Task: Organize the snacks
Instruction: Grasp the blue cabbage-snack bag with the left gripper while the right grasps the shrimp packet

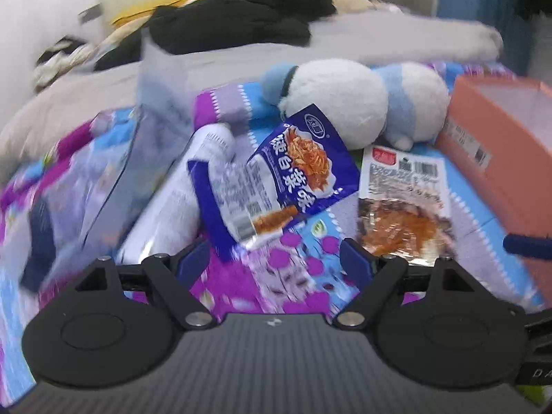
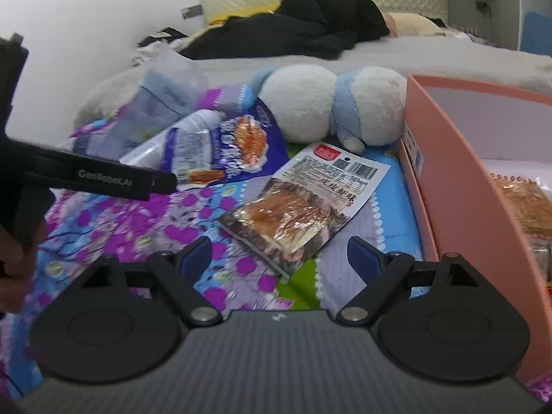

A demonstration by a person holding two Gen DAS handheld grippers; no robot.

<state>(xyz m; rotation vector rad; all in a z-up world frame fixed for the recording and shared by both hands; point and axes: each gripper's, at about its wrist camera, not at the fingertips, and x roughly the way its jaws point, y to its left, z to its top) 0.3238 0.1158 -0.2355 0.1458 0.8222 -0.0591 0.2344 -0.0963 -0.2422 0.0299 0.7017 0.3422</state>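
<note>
Floral bedding (image 2: 114,227) in purple and blue covers the bed where the snacks lie. Both tongs are spread wide and grasp nothing: the left tongs (image 1: 276,258) hover low over the sheet, the right tongs (image 2: 279,253) just beside the pink box (image 2: 445,172). Between the right tongs' blue fingers (image 2: 196,252) lies a clear snack packet (image 2: 303,207) with a white label, flat on the bedding. Farther left, a blue snack packet (image 1: 296,172) leans on a white wrapped pack (image 1: 179,200). Behind them rests a white and blue plush toy (image 1: 358,103). Inside the box, another snack pack (image 2: 524,207) is partly visible. Black clothing (image 2: 303,31) is heaped at the bed's far end.
</note>
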